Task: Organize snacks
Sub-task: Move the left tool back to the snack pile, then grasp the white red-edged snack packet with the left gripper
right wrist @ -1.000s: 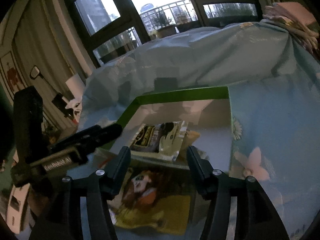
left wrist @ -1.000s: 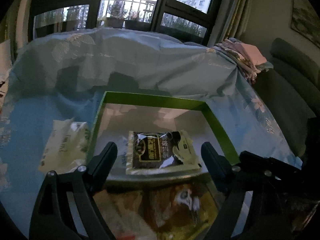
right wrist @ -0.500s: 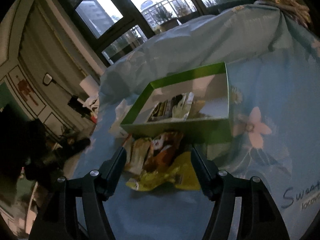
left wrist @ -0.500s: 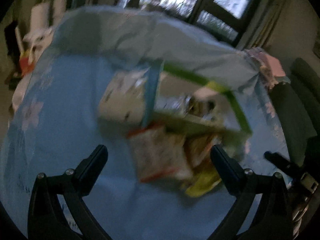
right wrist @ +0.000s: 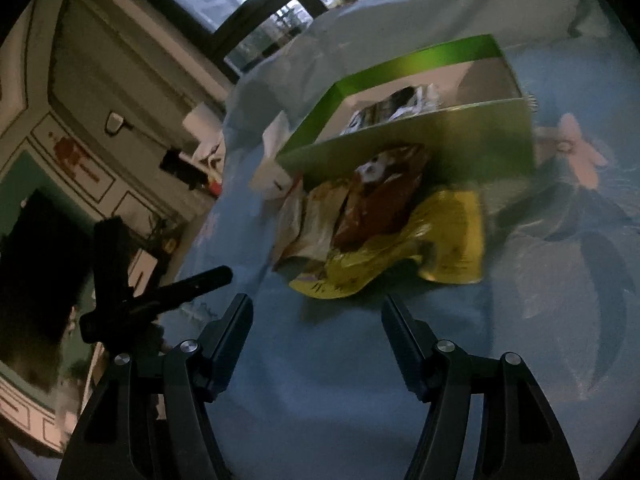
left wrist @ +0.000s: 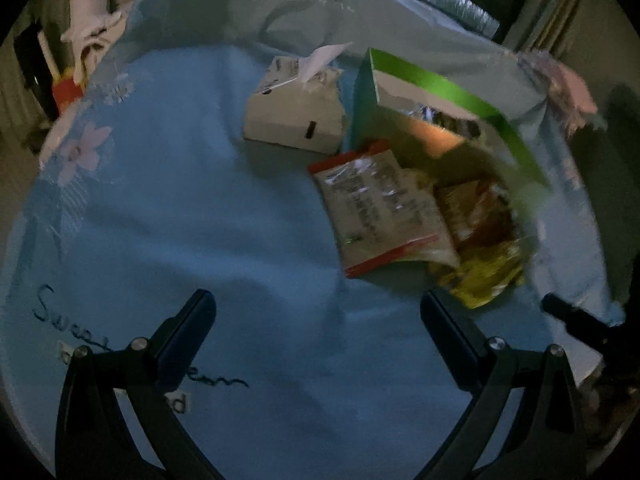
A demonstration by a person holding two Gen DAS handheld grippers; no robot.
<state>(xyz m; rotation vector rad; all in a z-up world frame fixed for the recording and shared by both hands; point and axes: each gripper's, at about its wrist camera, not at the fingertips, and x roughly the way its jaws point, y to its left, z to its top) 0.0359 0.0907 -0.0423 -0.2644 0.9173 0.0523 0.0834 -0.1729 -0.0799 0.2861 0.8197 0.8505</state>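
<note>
A green-walled box (left wrist: 448, 92) (right wrist: 420, 140) lies on the light blue floral cloth with a dark snack packet (right wrist: 396, 106) inside. In front of it is a loose pile: a white packet with red edges (left wrist: 380, 208), a brown packet (right wrist: 380, 204) (left wrist: 480, 216) and a yellow packet (right wrist: 448, 240) (left wrist: 484, 276). My left gripper (left wrist: 318, 312) hangs open and wide over bare cloth, below and left of the pile. My right gripper (right wrist: 316, 316) is open just short of the yellow packet, nothing between its fingers. The left gripper's dark finger (right wrist: 192, 284) shows at the left in the right wrist view.
A white tissue pack (left wrist: 296, 112) with a sheet sticking up lies left of the box. Folded cloth (left wrist: 560, 88) sits at the far right edge of the bed. Furniture and clutter (right wrist: 192, 160) stand beyond the left edge. Windows lie beyond the heaped blue cover.
Both grippers have pulled back from over the box and tipped downward. The left one swung left and opened wider. The pile now lies ahead of the fingers instead of beneath them.
</note>
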